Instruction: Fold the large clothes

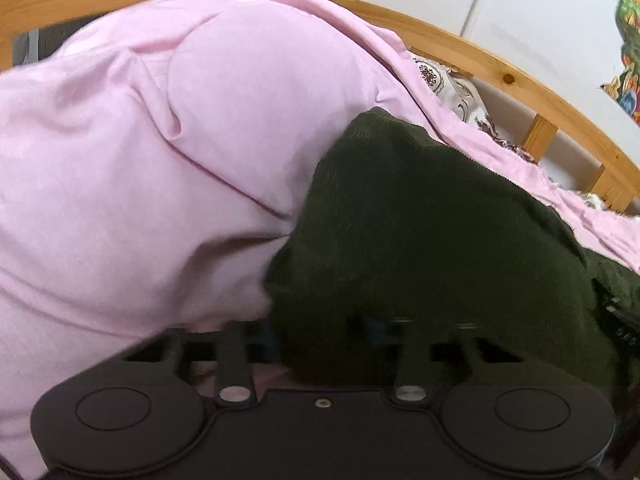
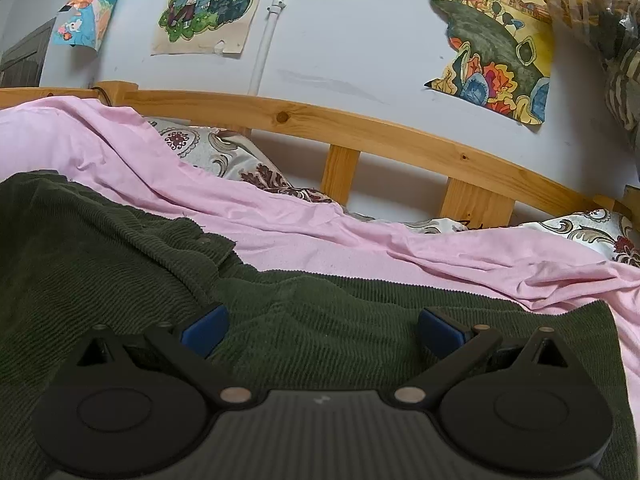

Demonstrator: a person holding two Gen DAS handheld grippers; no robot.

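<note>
Here one dark green corduroy garment (image 2: 120, 248) lies on a pink sheet (image 2: 360, 252) covering a bed with a wooden rail (image 2: 304, 120) on the far side, patterned pillows (image 2: 208, 148) against it, and three drawings (image 2: 496, 36) taped to the pale wall (image 2: 352, 32) beyond. The left gripper (image 1: 320, 336) has drawn its jaws close on a raised fold of the garment, which hides its fingertips. The right gripper (image 2: 320, 332) rests on the garment's near right part, its two blue pads (image 2: 206, 330) spread wide and holding nothing.
</note>
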